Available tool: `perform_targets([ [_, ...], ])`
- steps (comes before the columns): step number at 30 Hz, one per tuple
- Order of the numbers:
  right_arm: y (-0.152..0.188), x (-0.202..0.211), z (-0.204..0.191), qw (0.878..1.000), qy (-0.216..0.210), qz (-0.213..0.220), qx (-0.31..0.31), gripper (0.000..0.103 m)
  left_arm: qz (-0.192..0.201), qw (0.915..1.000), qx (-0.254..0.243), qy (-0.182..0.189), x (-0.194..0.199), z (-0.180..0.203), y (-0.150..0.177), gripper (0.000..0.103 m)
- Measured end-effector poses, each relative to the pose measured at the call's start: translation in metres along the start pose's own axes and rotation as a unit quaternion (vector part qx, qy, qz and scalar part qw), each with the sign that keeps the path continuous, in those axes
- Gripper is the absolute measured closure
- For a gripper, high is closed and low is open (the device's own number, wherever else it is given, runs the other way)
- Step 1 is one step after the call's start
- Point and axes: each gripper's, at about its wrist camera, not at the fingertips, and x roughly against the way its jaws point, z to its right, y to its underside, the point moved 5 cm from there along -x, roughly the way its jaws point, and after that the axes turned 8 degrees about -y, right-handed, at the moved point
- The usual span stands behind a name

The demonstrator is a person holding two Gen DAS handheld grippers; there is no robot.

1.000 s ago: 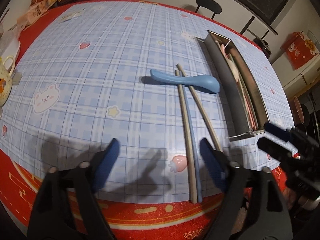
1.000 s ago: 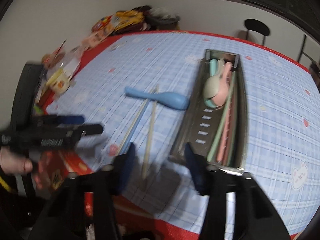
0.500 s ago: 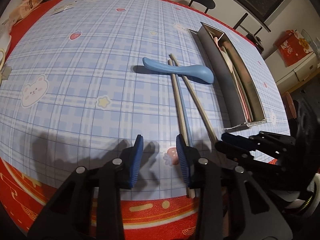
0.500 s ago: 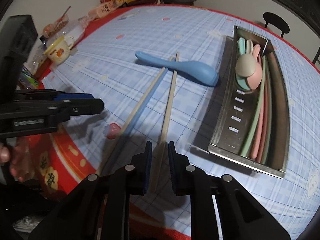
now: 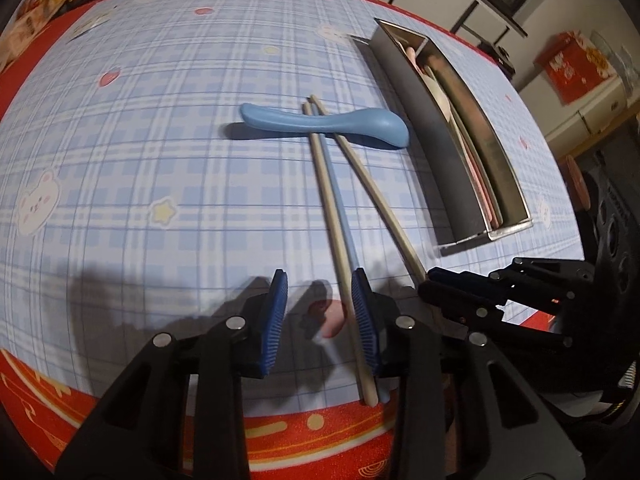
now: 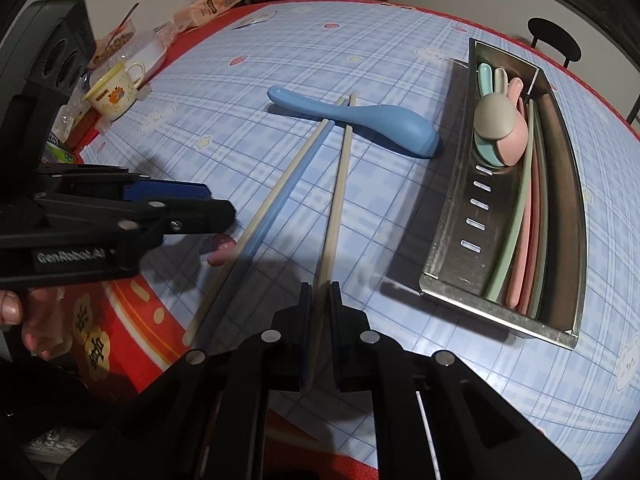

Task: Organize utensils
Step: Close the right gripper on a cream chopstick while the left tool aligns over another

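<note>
Two handheld grippers are working over a table covered in blue plaid cloth. Two chopsticks, each half cream and half blue, are lying on the cloth with their far ends tucked under one blue spoon. The right gripper has just been closing and is now pinching the near end of the right chopstick between its pads. The left gripper is sitting partly spread, its jaws narrowed a moment ago; the left chopstick is passing just inside its right-hand pad, and whether they are touching cannot be told. One metal tray is standing to the right of the spoon, holding three spoons with rabbit ears and several long pastel sticks, too overlapped to count. One yellow mug is resting near the table's left edge.
</note>
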Motion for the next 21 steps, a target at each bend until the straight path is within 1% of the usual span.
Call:
perform_targets([
  [5,0.001,0.0,0.001,1.0,-0.004,0.002,-0.002,0.094,-0.008,0.9996,-0.022,-0.016,-0.01,0.006,-0.002,0.067],
  [7,0.001,0.0,0.001,1.0,-0.006,0.003,-0.002,0.094,-0.006,0.9993,-0.029,-0.021,-0.013,0.008,-0.004,0.065],
  [13,0.001,0.001,0.002,1.0,-0.01,0.004,-0.003,0.094,0.0,0.9983,-0.044,-0.038,-0.014,0.011,-0.005,0.066],
  [17,0.001,0.001,0.003,1.0,-0.011,0.005,-0.003,0.094,0.003,0.9981,-0.038,-0.048,-0.014,0.007,-0.006,0.066],
  [19,0.001,0.002,0.002,1.0,-0.012,0.005,-0.003,0.094,0.003,0.9984,-0.033,-0.046,-0.014,0.004,-0.005,0.066],
  [21,0.001,0.002,0.002,1.0,-0.011,0.005,-0.002,0.094,0.004,0.998,-0.038,-0.05,-0.015,0.006,-0.005,0.065],
])
